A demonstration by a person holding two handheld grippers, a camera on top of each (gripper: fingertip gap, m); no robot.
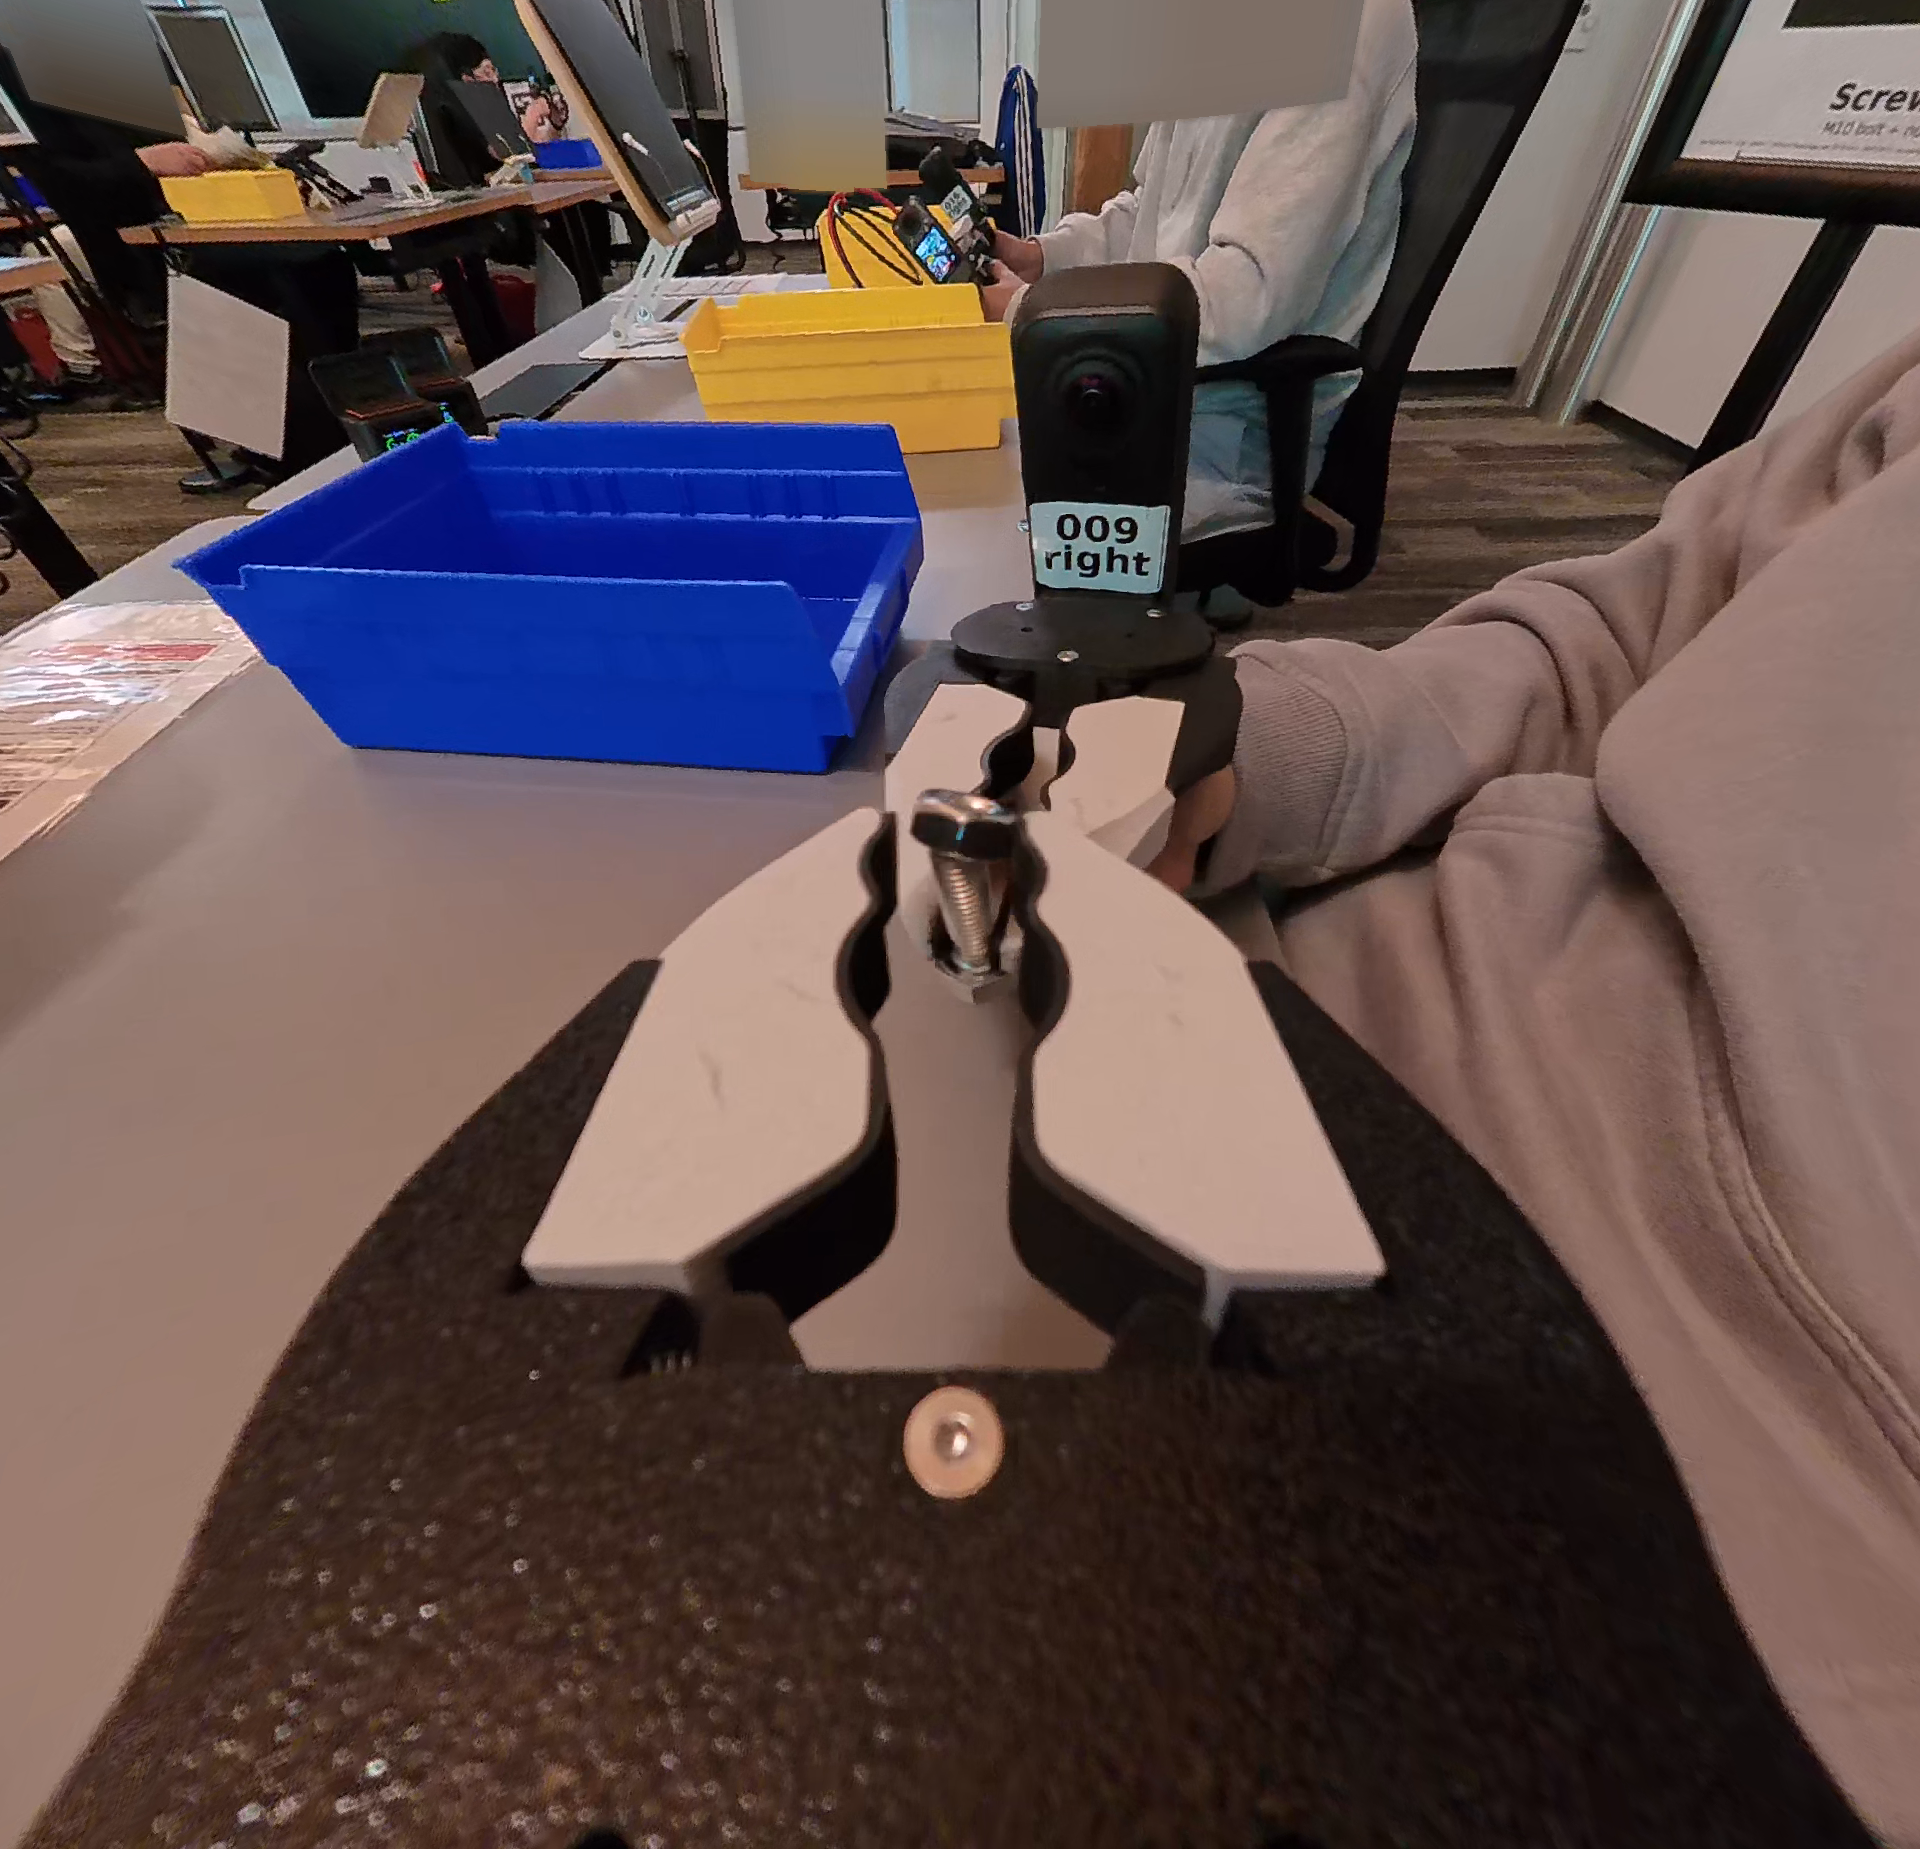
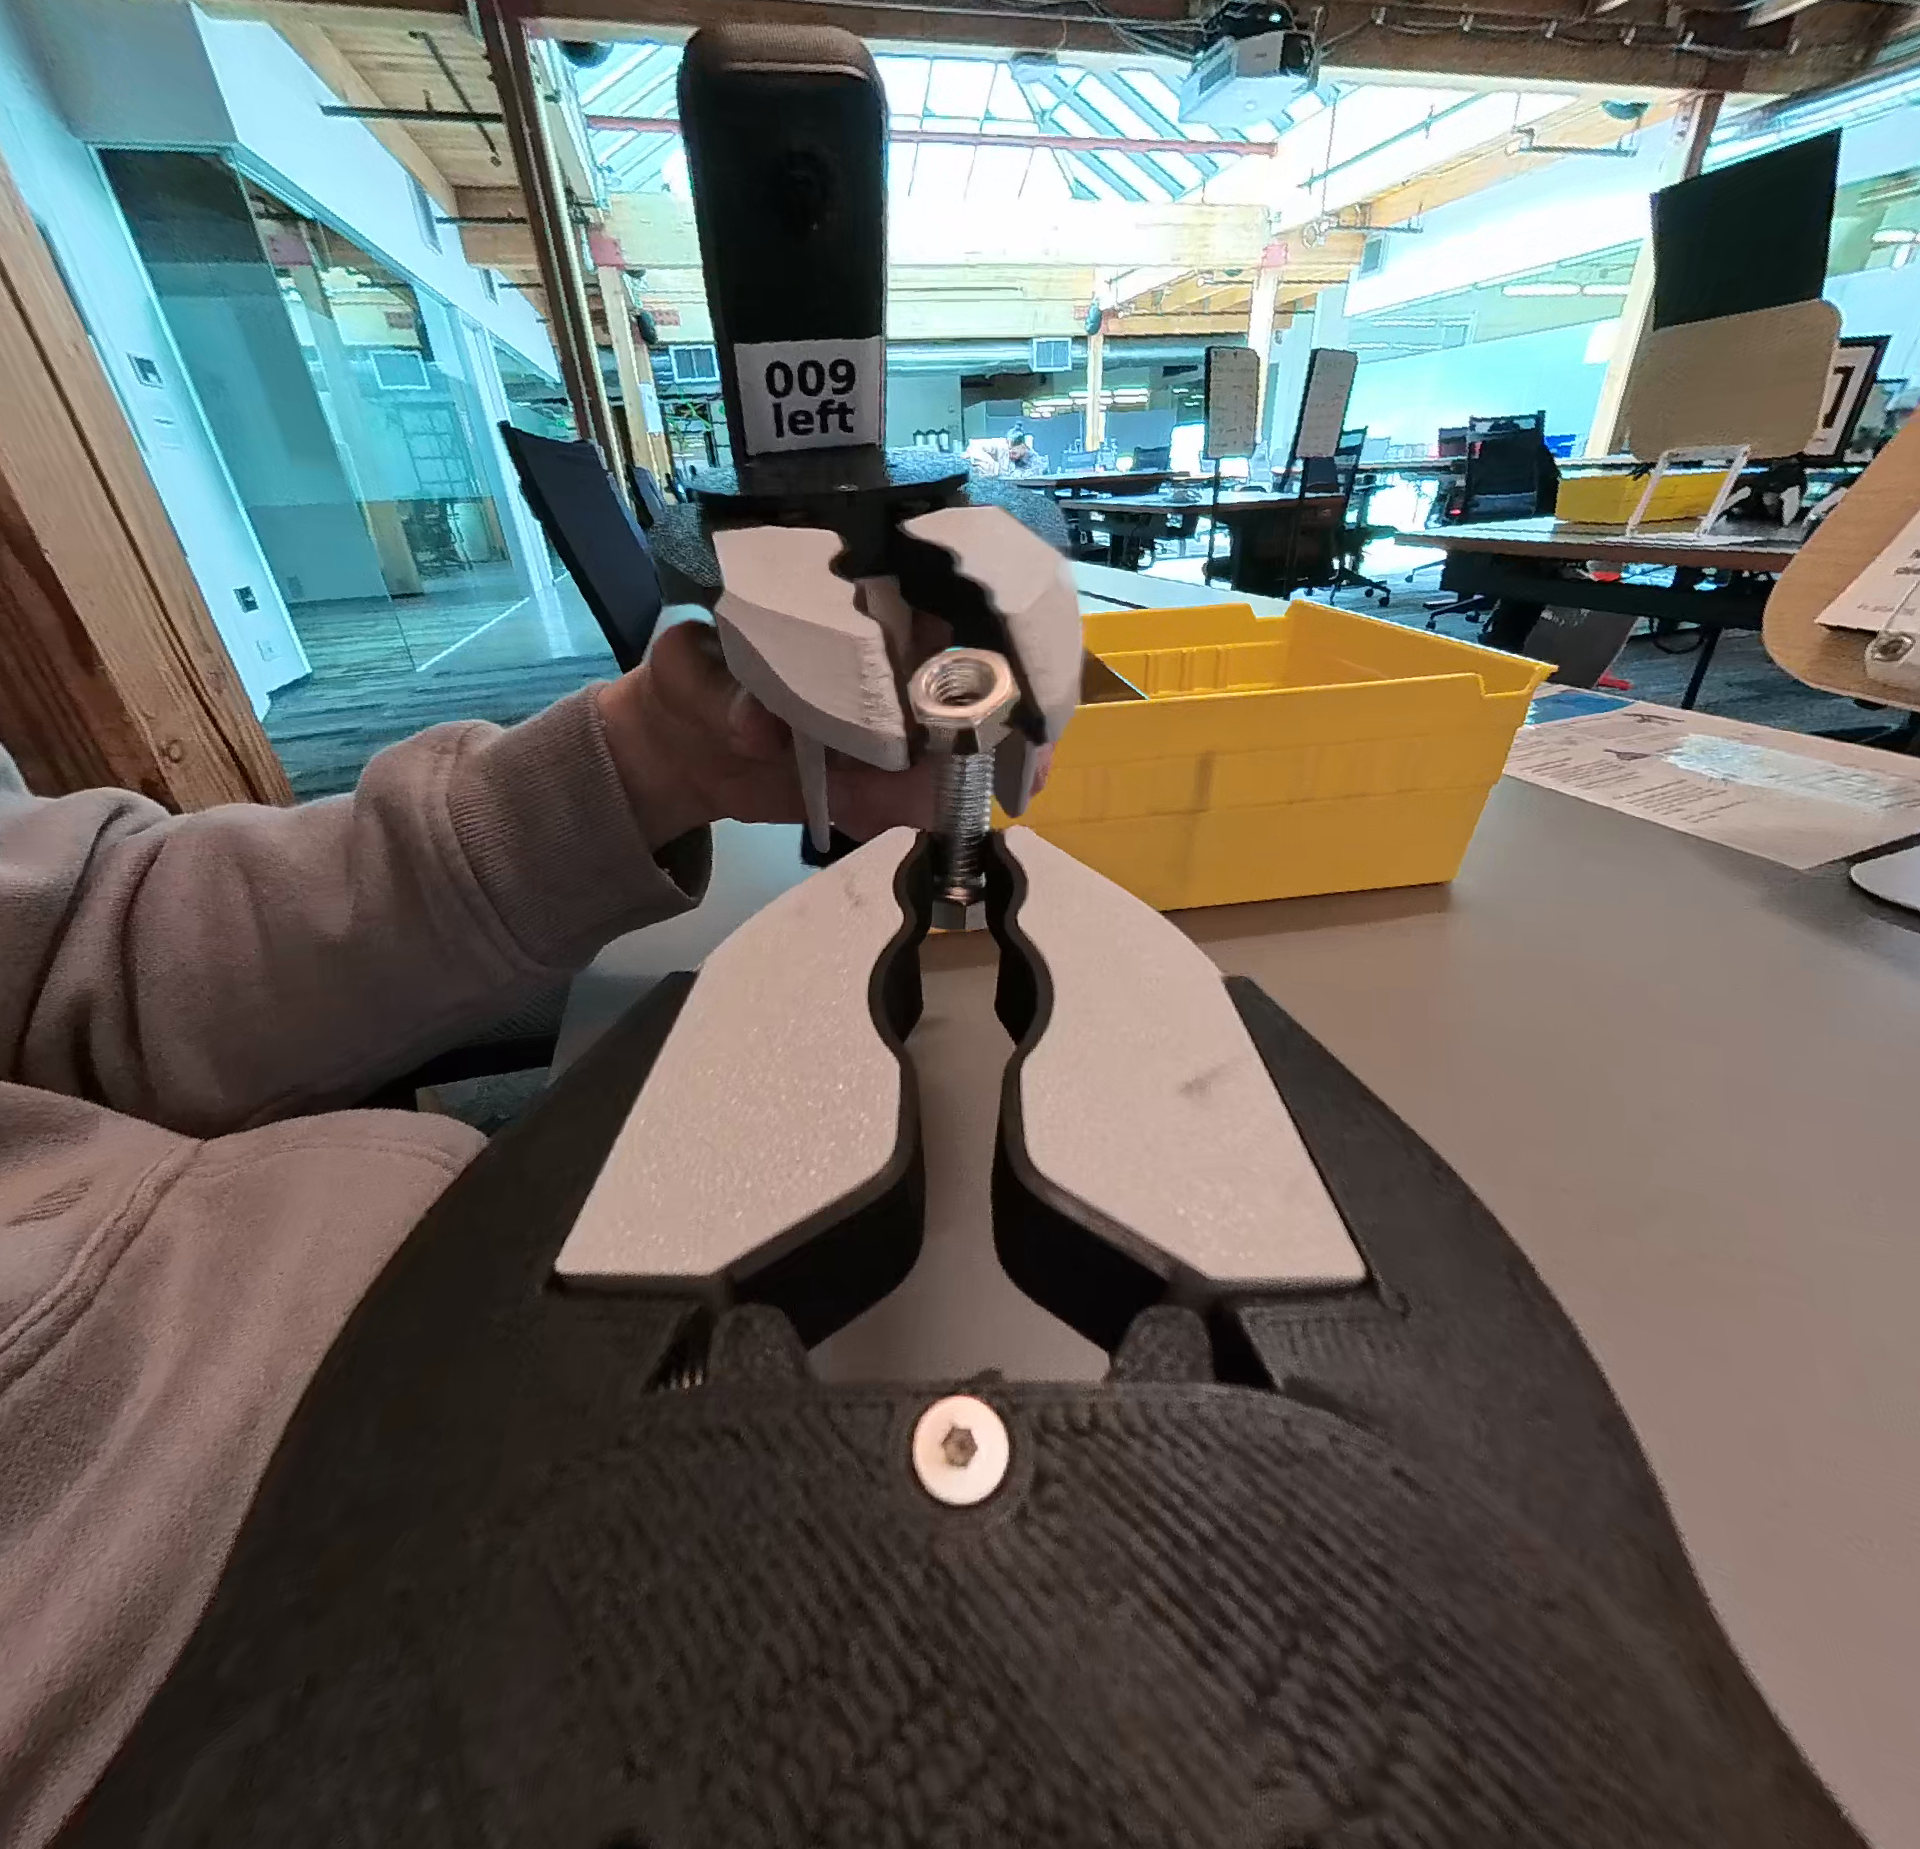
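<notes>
Left tongs [image 1: 961, 900] are closed on a silver hex nut [image 2: 961, 700], pads pressed on its flats; the right wrist view shows its threaded bore facing the camera. Right tongs [image 2: 961, 880] are clamped on a silver bolt [image 2: 961, 823] low on the shank just above the head, which sits in the scalloped black pad recess. The bolt's threaded end meets the nut; how far it is threaded in, can't tell. In the left wrist view the same assembly appears between the left fingertips, nut on top and shank below, with the right tongs coming in from behind it. Both tools are held above a grey tabletop [image 1: 312, 968], facing each other, tips nearly touching. Each is held by a hand [image 2: 727, 729] in a beige sweatshirt sleeve [image 1: 1558, 760]. A blue bin [image 1: 582, 594] sits on the tabletop just to the left of the right tool, a yellow bin [image 1: 842, 355] behind it. In the right wrist view a yellow bin [image 2: 1299, 750] stands right behind the left tool, with printed sheets [image 2: 1714, 771] to its right. A person sits in an office chair [image 1: 1455, 241] at the far end.
</notes>
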